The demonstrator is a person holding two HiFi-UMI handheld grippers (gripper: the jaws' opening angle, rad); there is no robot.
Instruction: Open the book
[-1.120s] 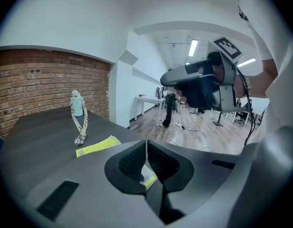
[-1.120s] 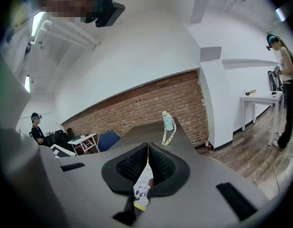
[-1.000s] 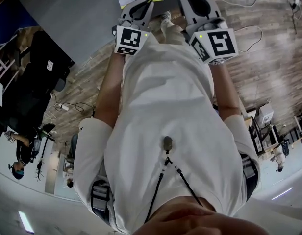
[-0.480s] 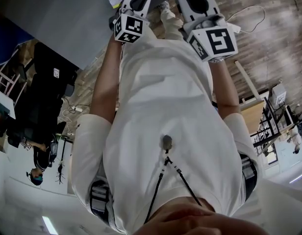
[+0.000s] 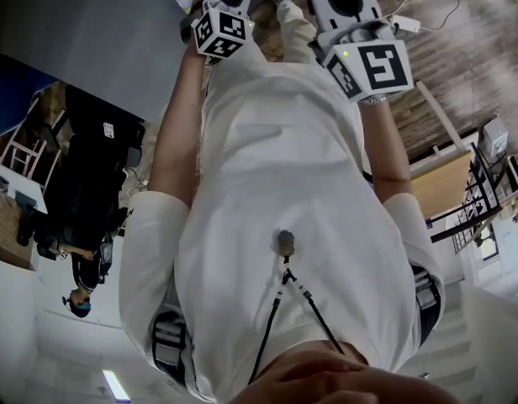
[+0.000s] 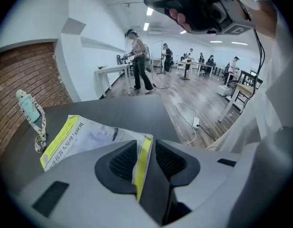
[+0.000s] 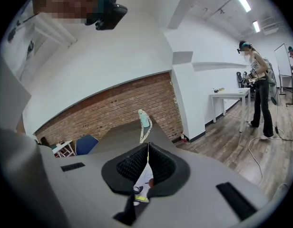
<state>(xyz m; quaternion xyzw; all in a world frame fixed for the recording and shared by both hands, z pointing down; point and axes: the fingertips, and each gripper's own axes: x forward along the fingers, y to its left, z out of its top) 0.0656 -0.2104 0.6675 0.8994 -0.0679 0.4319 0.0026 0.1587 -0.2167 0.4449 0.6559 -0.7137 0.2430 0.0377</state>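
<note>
1. We see the book (image 6: 80, 137) lying flat on the dark desk (image 6: 127, 110), just ahead of both tools, its yellow band facing up.
2. Its near yellow-edged corner stands between the jaws of the left hand-held gripper (image 6: 145, 156). These jaws are opening, and a gap shows beside the sheet (the pads do not squeeze it).
3. The right hand-held gripper (image 7: 147, 163) is pressed together on a thin printed leaf of the book, seen edge-on between its ribbed pads.
4. Beyond the book, a small pale-green charm (image 6: 30, 109) on a strap sits on the desk, well apart from both tools.
</note>
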